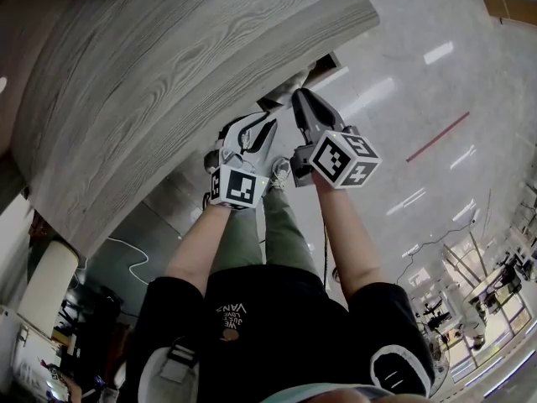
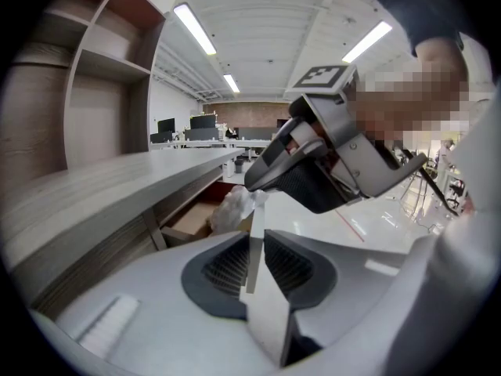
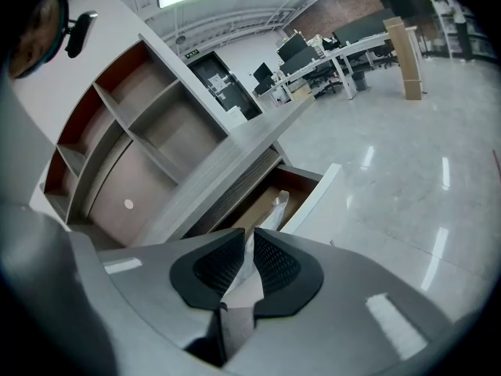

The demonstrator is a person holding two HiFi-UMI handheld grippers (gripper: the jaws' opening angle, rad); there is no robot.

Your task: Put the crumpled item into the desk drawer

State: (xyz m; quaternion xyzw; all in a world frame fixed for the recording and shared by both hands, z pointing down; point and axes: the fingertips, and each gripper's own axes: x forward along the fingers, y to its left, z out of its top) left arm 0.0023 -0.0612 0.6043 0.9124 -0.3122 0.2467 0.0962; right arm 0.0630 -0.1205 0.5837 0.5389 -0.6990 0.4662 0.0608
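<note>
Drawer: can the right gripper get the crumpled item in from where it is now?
Probably yes. The drawer stands open, the right gripper holds the crumpled item right at its opening, and the left gripper, clamped on the drawer front, leaves the way free.

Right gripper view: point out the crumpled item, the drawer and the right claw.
crumpled item [image 3: 272, 212], right gripper view, the white end sticking out past the claw.
drawer [image 3: 316, 204], right gripper view, its white front panel.
right claw [image 3: 250, 231], right gripper view, midway between its tips, shut on the crumpled item.
</note>
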